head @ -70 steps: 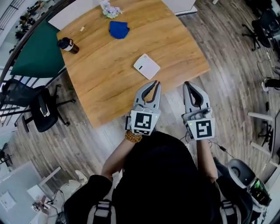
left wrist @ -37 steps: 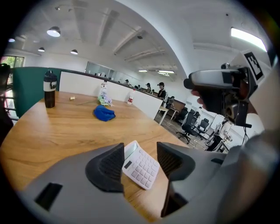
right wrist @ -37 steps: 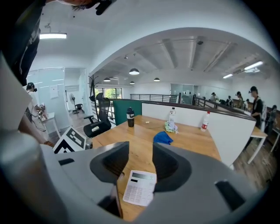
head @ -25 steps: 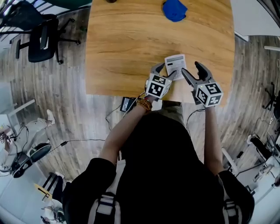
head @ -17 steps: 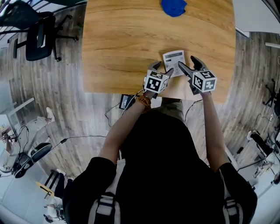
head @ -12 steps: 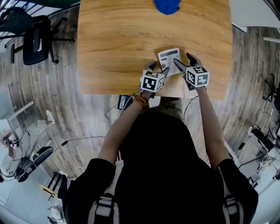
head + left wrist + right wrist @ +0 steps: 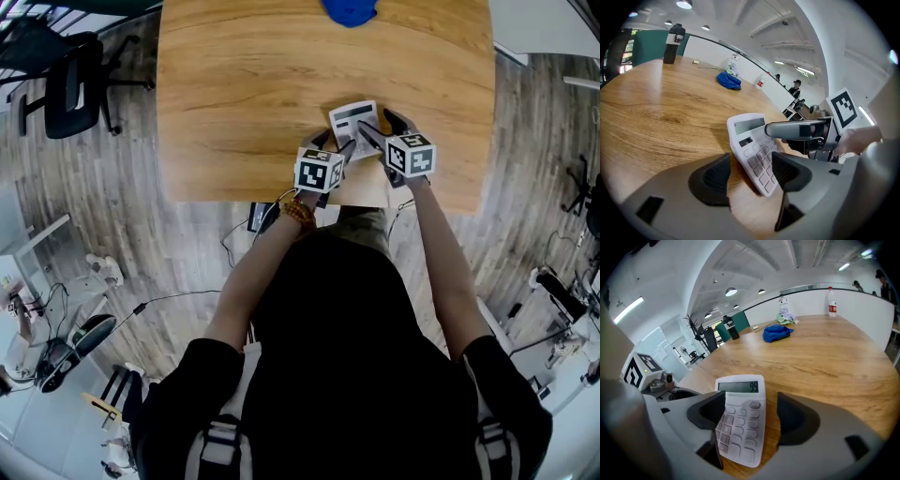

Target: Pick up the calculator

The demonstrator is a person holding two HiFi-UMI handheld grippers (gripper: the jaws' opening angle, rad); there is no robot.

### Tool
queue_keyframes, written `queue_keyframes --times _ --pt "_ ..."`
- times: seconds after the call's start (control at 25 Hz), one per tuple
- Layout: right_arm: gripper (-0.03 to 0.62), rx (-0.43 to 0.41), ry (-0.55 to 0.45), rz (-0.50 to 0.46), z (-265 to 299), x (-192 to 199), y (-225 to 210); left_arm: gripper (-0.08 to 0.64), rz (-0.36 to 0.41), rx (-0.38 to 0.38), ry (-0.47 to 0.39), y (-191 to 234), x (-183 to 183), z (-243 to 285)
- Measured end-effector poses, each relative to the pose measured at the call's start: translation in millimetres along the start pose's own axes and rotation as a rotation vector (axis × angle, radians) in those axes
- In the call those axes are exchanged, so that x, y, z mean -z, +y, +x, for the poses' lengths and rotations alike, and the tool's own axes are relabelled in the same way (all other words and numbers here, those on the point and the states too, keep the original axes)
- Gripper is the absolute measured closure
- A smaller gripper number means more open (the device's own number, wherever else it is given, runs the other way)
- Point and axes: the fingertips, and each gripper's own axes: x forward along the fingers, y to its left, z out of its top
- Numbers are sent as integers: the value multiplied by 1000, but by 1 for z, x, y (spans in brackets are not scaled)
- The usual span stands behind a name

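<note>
The calculator (image 7: 354, 124) lies on the wooden table (image 7: 234, 84) near its front edge, and my right gripper view shows 99 on its display. I've got the right gripper (image 7: 379, 126) straddling it, jaws wide, with a clear gap on one side. My left gripper (image 7: 330, 146) sits just beside it, jaws also spread, the calculator's lower corner between them. A blue cloth (image 7: 349, 9) lies well apart at the far edge.

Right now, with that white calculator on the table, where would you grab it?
Probably grip the calculator across its two long edges at the key end, coming from the near edge of the table. It is thin and narrow enough to fit between the open right tongs straddling it.
</note>
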Motion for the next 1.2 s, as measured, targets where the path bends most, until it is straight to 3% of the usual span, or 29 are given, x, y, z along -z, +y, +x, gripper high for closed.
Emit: queue_keyframes --times 0.48,1.2 --pt "235 -28 73 8 15 26 9 268 -50 -7 -29 4 0 1" --pt "241 -7 -1 144 19 19 7 268 -53 20 6 -3 1 8"
